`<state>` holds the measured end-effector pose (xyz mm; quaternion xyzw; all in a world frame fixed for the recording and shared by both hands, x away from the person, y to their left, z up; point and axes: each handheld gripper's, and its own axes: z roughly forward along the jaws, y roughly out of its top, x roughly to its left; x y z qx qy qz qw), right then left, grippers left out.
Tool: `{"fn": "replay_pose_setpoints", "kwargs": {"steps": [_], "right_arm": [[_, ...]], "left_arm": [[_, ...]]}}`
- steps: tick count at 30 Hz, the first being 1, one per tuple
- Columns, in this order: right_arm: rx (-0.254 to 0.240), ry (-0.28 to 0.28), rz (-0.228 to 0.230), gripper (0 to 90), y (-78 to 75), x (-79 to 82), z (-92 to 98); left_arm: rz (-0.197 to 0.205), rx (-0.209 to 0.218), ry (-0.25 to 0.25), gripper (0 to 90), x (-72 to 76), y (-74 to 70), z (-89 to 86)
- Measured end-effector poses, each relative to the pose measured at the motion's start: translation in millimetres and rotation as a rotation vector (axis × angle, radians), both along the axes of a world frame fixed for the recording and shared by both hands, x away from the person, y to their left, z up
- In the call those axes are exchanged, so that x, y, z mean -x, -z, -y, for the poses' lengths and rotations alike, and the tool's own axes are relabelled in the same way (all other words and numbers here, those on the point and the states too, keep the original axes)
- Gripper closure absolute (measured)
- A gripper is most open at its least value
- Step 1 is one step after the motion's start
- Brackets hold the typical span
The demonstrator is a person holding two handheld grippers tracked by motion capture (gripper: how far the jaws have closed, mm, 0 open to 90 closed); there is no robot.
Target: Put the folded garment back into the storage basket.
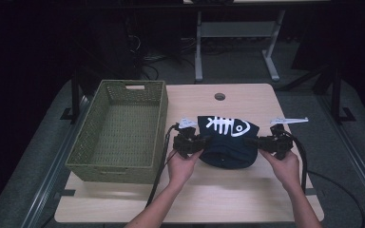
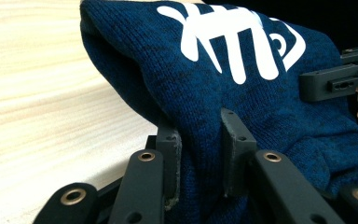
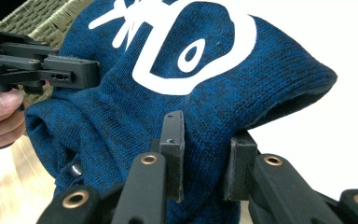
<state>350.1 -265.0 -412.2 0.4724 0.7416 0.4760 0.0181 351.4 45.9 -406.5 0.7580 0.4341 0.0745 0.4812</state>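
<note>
A pale wood-grain surface (image 1: 228, 190) with rounded corners carries an olive-green woven rectangular basket (image 1: 123, 130) on its left part; the basket stands empty, with a slot handle cut into its far wall. A small round grey grommet hole (image 1: 219, 96) sits near the surface's far edge. Beyond it, on the grey floor (image 1: 247, 71), stand the white metal legs of another desk (image 1: 235, 42), with dark cables lying near them.

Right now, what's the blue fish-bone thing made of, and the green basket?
The blue garment looks like knitted fabric, maybe wool or fleece: fine matte loops show up close, with a smooth white printed fish skeleton. The green basket looks woven, perhaps wicker or paper rope; its walls show a plaited texture.
</note>
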Motion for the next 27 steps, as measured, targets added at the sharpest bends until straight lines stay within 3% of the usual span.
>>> {"fn": "replay_pose_setpoints", "kwargs": {"steps": [15,27], "right_arm": [[-0.024,-0.009,0.045,73.1,-27.6,-2.7,-9.1],[-0.063,-0.018,0.055,73.1,-45.2,-8.0,-23.2]], "left_arm": [[0.044,-0.011,0.007,72.3,-3.9,-32.6,-12.8],[0.041,0.010,0.005,72.3,-8.8,-48.1,-32.4]]}}
